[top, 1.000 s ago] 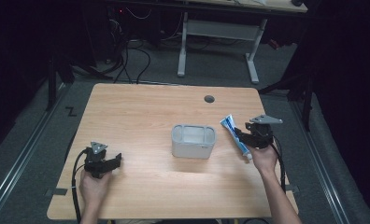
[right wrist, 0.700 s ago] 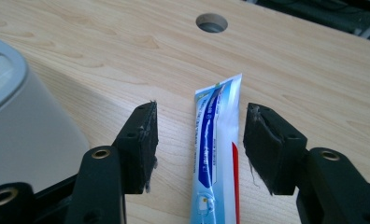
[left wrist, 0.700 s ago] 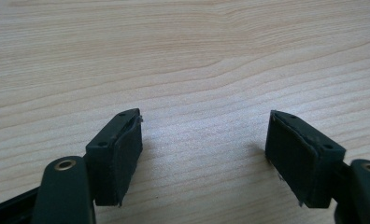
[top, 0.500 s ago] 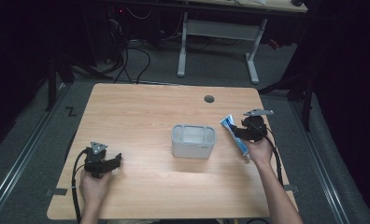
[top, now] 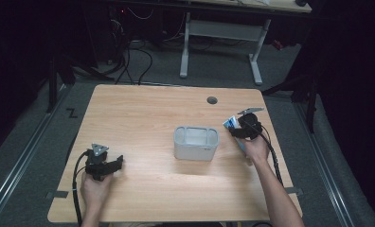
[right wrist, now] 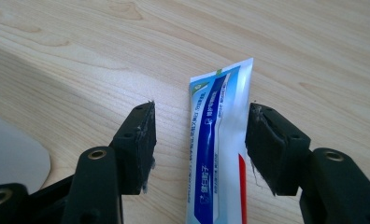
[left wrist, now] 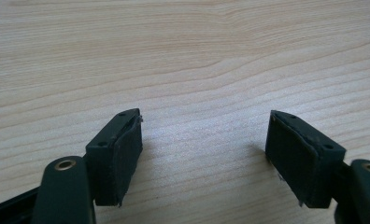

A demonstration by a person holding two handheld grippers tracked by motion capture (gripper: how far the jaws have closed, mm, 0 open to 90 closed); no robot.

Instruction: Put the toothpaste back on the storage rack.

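My right gripper [right wrist: 199, 149] stands wide, the toothpaste tube [right wrist: 218, 140] flat between its fingers [right wrist: 138, 147] on the light wooden table [top: 143, 113]. My left gripper [left wrist: 204, 156] stands wide over bare wood. Dark room surrounds.

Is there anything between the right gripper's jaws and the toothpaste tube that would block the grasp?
Nothing visible. In the right gripper view the right gripper stands open with the toothpaste tube lying flat on the table between its jaws, closer to one pad; only bare wood fills the gaps.
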